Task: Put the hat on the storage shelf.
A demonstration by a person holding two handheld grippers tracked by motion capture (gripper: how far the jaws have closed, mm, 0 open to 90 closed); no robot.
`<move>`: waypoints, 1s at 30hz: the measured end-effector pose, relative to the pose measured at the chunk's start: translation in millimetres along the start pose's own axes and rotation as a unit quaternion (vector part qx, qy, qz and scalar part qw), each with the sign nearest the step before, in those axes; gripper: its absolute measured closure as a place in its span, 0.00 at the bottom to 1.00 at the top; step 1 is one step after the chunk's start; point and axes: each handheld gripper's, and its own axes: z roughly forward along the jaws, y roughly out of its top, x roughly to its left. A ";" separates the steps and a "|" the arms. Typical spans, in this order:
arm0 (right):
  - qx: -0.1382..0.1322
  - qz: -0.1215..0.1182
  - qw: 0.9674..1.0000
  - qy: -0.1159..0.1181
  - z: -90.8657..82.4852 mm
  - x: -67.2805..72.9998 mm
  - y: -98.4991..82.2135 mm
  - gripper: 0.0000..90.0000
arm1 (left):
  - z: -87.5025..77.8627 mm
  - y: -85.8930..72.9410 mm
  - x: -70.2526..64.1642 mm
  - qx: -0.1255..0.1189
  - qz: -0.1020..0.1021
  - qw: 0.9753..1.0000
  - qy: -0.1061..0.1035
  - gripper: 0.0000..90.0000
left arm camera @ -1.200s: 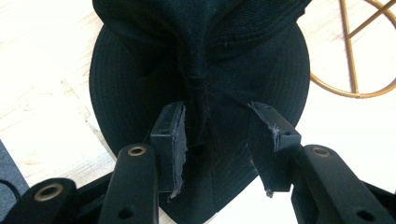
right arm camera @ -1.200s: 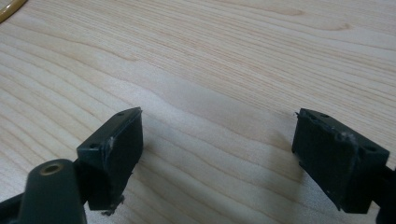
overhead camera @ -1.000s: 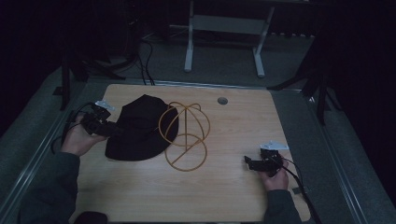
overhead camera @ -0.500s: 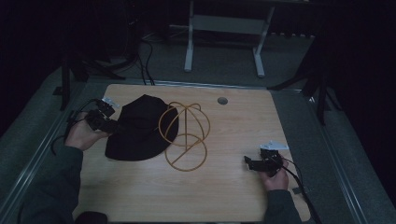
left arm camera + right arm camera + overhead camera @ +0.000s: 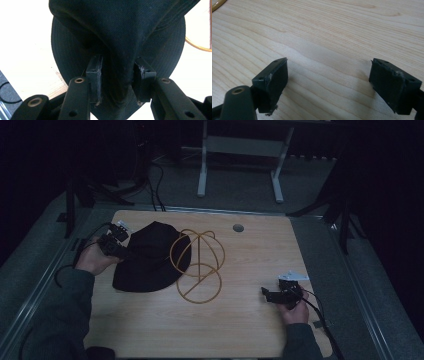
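Note:
A black brimmed hat [image 5: 150,257] lies flat on the left part of the wooden table [image 5: 240,330]. My left gripper [image 5: 124,250] is at the hat's left edge. In the left gripper view a raised fold of the hat [image 5: 117,37] fills the gap of the left gripper [image 5: 117,72]; the jaws have just been closing and both pads touch the cloth. A brass wire frame of crossed rings [image 5: 200,265] rests against the hat's right side. My right gripper [image 5: 267,295] sits low over bare wood at the front right, open, nothing between its fingers [image 5: 272,77].
A round grey cable hole [image 5: 238,227] is in the table's far edge. A white stand's legs [image 5: 240,150] are on the floor behind, with cables [image 5: 155,185] at the back left. A bit of the brass frame [image 5: 197,46] shows beyond the hat.
My left hand has shifted a little along the hat's left edge toward the far side, and its jaws have come in on the cloth. The right hand has stayed still.

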 end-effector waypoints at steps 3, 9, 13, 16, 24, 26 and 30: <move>0.000 0.000 1.000 0.000 0.0 0.0 0.0 0.17 | 3.5 3.6 0.0 0.013 0.004 1.000 0.000 0.73; 0.000 0.000 1.000 0.000 0.0 0.0 0.0 0.17 | 8.8 9.3 -0.1 0.028 0.006 1.000 -0.001 0.77; 0.000 0.000 1.000 0.000 0.0 0.0 0.0 0.17 | 12.4 13.4 -1.3 0.043 0.010 0.999 -0.002 0.78; 0.000 0.000 1.000 0.000 0.0 0.0 0.0 0.17 | 16.5 16.5 -3.3 0.058 0.013 0.998 -0.001 0.77; 0.000 0.000 1.000 0.001 0.0 0.0 0.0 0.17 | 21.3 19.7 -5.4 0.078 0.020 0.997 -0.001 0.89; 0.000 0.000 1.000 0.001 0.0 0.1 0.0 0.17 | 21.8 19.2 -4.4 0.076 0.018 0.997 -0.005 0.92; 0.000 0.000 1.000 0.001 0.1 0.1 0.0 0.17 | 20.7 17.5 -2.5 0.070 0.012 0.997 -0.007 0.96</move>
